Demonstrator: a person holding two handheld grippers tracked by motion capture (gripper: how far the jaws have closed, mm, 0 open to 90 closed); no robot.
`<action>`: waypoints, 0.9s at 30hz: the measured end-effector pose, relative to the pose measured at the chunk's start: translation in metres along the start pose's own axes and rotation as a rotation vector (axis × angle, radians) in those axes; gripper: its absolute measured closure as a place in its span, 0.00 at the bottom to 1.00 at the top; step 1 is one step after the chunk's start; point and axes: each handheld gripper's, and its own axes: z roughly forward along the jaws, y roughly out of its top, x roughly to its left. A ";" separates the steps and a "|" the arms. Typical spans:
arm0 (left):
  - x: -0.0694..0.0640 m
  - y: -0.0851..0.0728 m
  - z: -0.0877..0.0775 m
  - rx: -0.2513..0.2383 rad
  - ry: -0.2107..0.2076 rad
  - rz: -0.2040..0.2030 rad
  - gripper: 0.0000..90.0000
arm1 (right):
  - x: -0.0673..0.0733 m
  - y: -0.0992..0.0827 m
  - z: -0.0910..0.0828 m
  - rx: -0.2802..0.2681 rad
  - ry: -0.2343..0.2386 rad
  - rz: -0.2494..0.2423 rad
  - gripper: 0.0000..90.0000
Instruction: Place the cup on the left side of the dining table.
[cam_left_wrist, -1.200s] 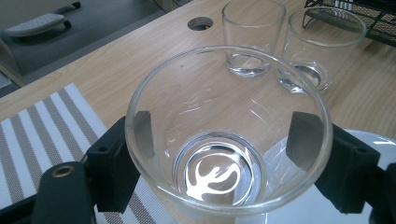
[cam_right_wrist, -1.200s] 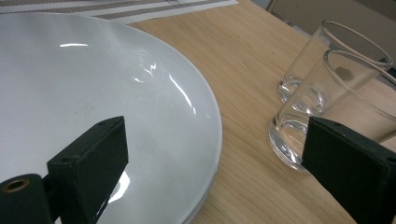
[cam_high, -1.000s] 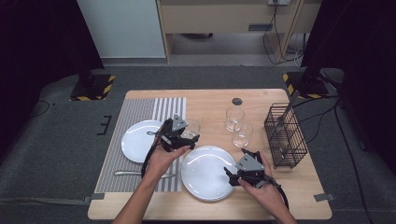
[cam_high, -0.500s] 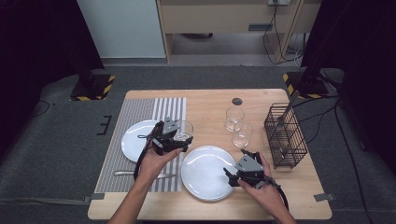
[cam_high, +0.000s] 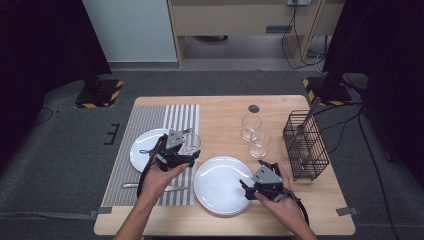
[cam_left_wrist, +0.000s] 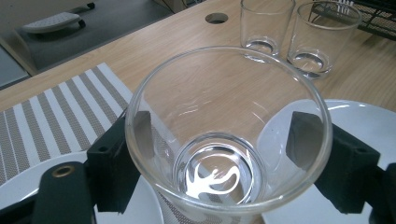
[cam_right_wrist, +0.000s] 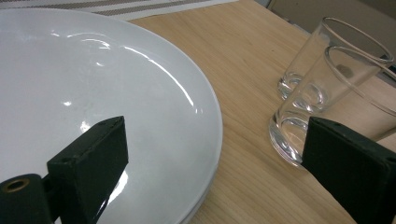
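**Clearly a carry: a tumbler in the left jaws, on its way across the place setting**

The left gripper (cam_high: 176, 150) has a clear glass tumbler (cam_left_wrist: 229, 140) between its two black pads (cam_left_wrist: 140, 128), one pressed against each side of the wall, so the jaws stand fairly wide yet are closed on the glass. From above, the tumbler (cam_high: 190, 144) sits at the right edge of the striped placemat (cam_high: 150, 117), between the smaller white plate (cam_high: 142, 150) on the mat and the large white plate (cam_high: 220, 185) on the bare wood. Whether its base touches the mat or hangs just above it cannot be told.

The right gripper (cam_high: 252, 186) rests at the right rim of the large plate (cam_right_wrist: 93, 93); its jaws are spread wide, one over the plate and one over the wood, with nothing between them. Two more glasses (cam_right_wrist: 317, 88) stand close together just beyond it, near the wire cutlery basket (cam_high: 305, 145) holding a utensil.

Judging by the layout, the step in hand is placing this tumbler at the setting, above and between the plates. The next move calls for keeping the glass upright, bringing it down on a flat spot clear of both plate rims, and only then easing the pads apart. A tilt, or a landing on a rim, could tip it.
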 end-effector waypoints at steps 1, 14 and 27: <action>0.000 -0.001 -0.001 -0.002 0.001 -0.001 0.21 | 0.000 0.000 0.000 0.001 0.001 0.002 0.08; 0.003 -0.010 -0.011 -0.008 0.007 -0.002 0.21 | -0.001 0.000 -0.001 -0.001 -0.011 0.002 0.08; 0.003 -0.023 -0.015 -0.006 0.005 -0.002 0.21 | -0.001 0.000 -0.001 0.000 -0.012 0.001 0.08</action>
